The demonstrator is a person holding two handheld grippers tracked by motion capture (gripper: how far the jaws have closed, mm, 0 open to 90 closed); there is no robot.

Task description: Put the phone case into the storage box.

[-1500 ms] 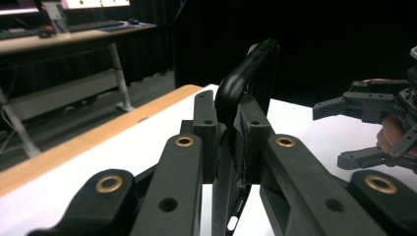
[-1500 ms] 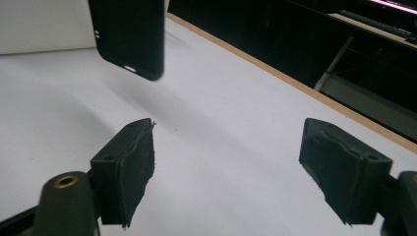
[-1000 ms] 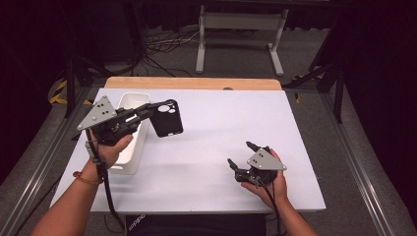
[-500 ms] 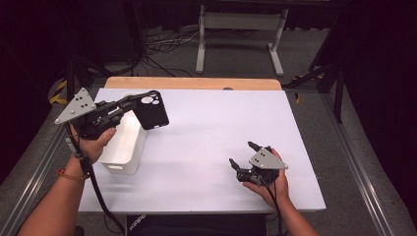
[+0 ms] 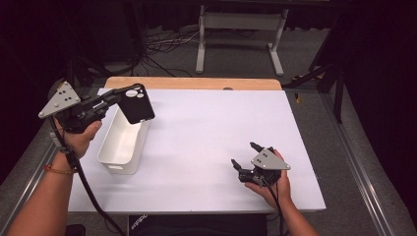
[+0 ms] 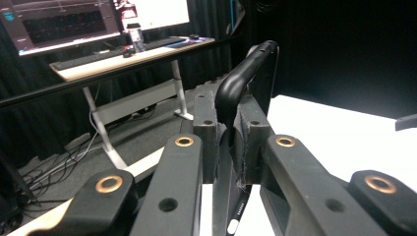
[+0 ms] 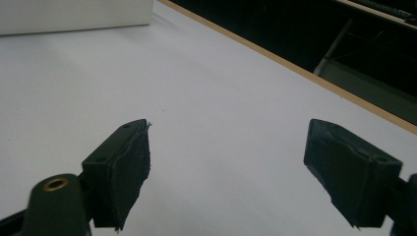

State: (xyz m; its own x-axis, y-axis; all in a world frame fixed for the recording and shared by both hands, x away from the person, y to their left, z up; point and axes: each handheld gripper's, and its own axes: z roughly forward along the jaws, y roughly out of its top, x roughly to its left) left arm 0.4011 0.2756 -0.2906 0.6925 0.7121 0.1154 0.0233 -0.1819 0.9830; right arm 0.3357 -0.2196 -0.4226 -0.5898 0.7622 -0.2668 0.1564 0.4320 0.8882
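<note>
A black phone case with a round camera cut-out hangs in the air over the far end of a white bin. My left gripper is shut on the case's edge, held by a hand at the table's left side. In the left gripper view the pads pinch the case, which stands edge-on between them. My right gripper rests low on the white table at the front right, open with nothing between its jaws. The right gripper view shows its gripper wide apart over bare table.
The bin stands lengthwise along the table's left side. A wooden strip runs along the far edge. Beyond it are a metal stand and cables on the floor. A desk with monitors appears in the left gripper view.
The left gripper has carried the phone case leftward and slightly farther away, from over the table to above the bin's far end. The right gripper has stayed put.
</note>
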